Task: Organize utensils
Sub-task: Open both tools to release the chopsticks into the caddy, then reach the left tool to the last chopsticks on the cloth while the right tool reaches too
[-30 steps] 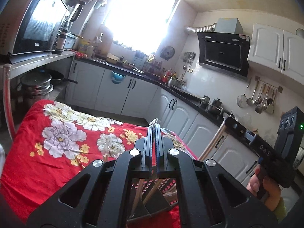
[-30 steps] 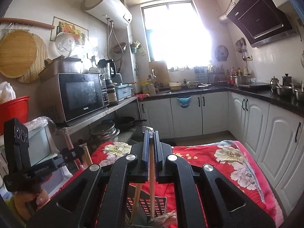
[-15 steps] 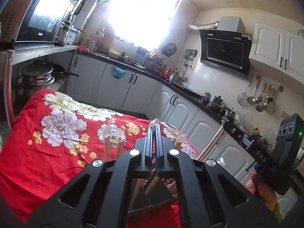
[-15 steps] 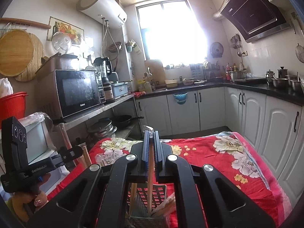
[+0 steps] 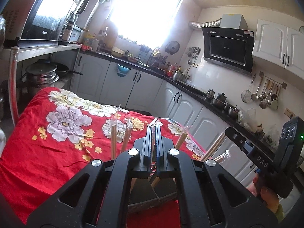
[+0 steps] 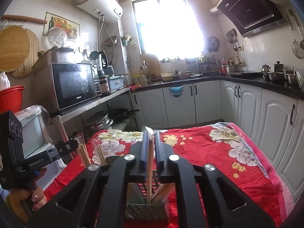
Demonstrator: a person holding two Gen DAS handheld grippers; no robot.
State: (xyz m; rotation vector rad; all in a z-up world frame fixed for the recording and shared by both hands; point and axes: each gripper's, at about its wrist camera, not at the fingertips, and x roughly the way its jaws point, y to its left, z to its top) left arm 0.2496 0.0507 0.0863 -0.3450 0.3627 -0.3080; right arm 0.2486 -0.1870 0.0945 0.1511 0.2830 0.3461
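Utensils: you have wrapped chopsticks (image 6: 150, 163) and a plastic fork (image 5: 155, 122) in hand, and both go into the utensil holder (image 6: 148, 210) just below your two grippers.
Holder place: it stands on the table with the red flowered cloth (image 6: 218, 152), at the near edge, directly under the fingers in both wrist views.
Already in the holder: several wrapped chopstick pairs (image 5: 113, 138) stand upright or lean in it, some to the left and some to the right of the left gripper.
Left gripper (image 5: 154, 133): its jaws are pressed together on the fork; only the tines show above the tips, and the handle is hidden between the pads.
Right gripper (image 6: 151, 138): its jaws have just been opening. The chopsticks are between them, and a small gap shows on the right side, so I judge that the pads do not press them any more.
Chopsticks in hand: the lower end is down inside the holder.
Done so far: most of the sticks seem to be sorted, and this pair is nearly delivered.
Left to do: draw the right gripper away, then lower the fork in and let it go.
Rest of the cloth: no other loose utensil shows on it.
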